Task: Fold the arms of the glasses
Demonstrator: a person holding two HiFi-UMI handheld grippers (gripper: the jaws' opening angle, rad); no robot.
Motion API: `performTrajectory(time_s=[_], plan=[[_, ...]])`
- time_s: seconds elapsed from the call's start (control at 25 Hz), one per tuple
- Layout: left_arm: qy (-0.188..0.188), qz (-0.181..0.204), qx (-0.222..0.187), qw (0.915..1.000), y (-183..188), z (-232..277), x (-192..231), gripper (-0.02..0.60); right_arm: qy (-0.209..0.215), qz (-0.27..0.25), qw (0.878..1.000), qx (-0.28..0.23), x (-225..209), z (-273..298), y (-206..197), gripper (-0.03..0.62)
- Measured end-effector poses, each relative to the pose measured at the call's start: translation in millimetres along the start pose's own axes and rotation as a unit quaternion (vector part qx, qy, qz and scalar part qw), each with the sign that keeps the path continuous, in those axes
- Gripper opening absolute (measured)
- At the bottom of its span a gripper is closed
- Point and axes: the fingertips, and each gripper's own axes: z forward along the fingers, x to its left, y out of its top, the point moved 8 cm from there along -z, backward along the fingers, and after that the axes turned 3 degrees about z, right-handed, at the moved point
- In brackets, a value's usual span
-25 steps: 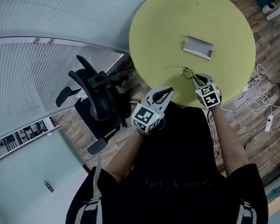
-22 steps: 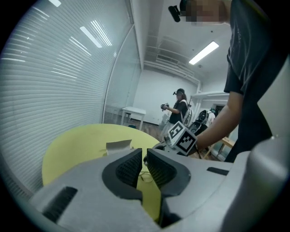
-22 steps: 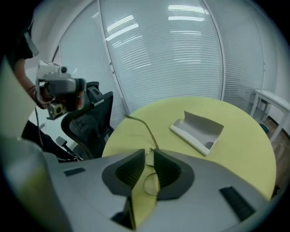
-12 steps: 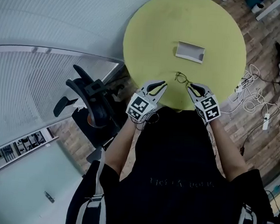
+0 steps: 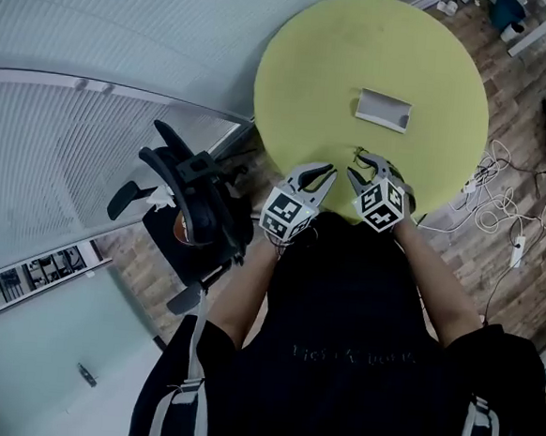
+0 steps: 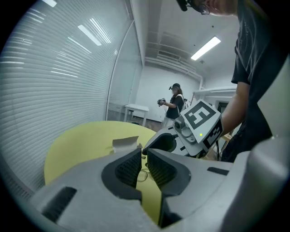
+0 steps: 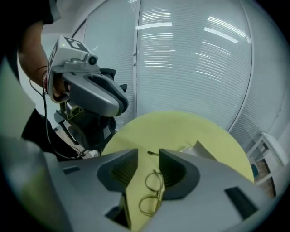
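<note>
Thin-framed glasses [image 5: 361,157] lie on the round yellow-green table [image 5: 342,58] near its front edge. In the right gripper view the glasses [image 7: 154,192] rest lenses-up on the table below the gap, one arm reaching toward the far side. My right gripper [image 5: 369,171] hangs just above them, its jaws opening, and the pads touch nothing [image 7: 148,156]. My left gripper [image 5: 316,175] hovers close beside it on the left, fingertips nearly together with nothing between them [image 6: 143,152]. The glasses [image 6: 144,174] show through its narrow gap.
A grey-white open case [image 5: 384,109] lies in the middle of the table. A black office chair [image 5: 194,201] stands left of the table, against a glass wall with blinds. White cables [image 5: 496,197] lie on the wooden floor at the right. A person [image 6: 174,102] stands far off.
My right gripper has let go of the glasses, lifted off them, rolled and come in toward the left gripper. The glasses stay on the table. The left gripper shifted slightly.
</note>
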Motion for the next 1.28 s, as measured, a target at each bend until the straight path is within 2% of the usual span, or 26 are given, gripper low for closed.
performTrajectory(time_s=[0.28,0.36,0.76,1.04,1.28], plan=[[0.013,-0.035,0.0,0.9993,-10,-6,1,0.025,-0.028,0.0,0.999,0.015,-4,4,3,0.13],[0.014,-0.039,0.002,0.9991,-11,-6,4,0.025,-0.035,0.008,0.999,0.013,-4,3,3,0.083],[0.006,-0.038,0.003,0.9993,-7,-2,1,0.025,-0.045,0.031,0.998,0.008,-10,-5,-2,0.05],[-0.004,-0.068,-0.005,0.9976,-10,3,-3,0.025,-0.061,0.072,0.995,0.017,-12,-21,-25,0.046],[-0.012,-0.071,0.0,0.9974,-10,11,-12,0.025,-0.078,0.11,0.991,0.027,-20,-35,-50,0.044]])
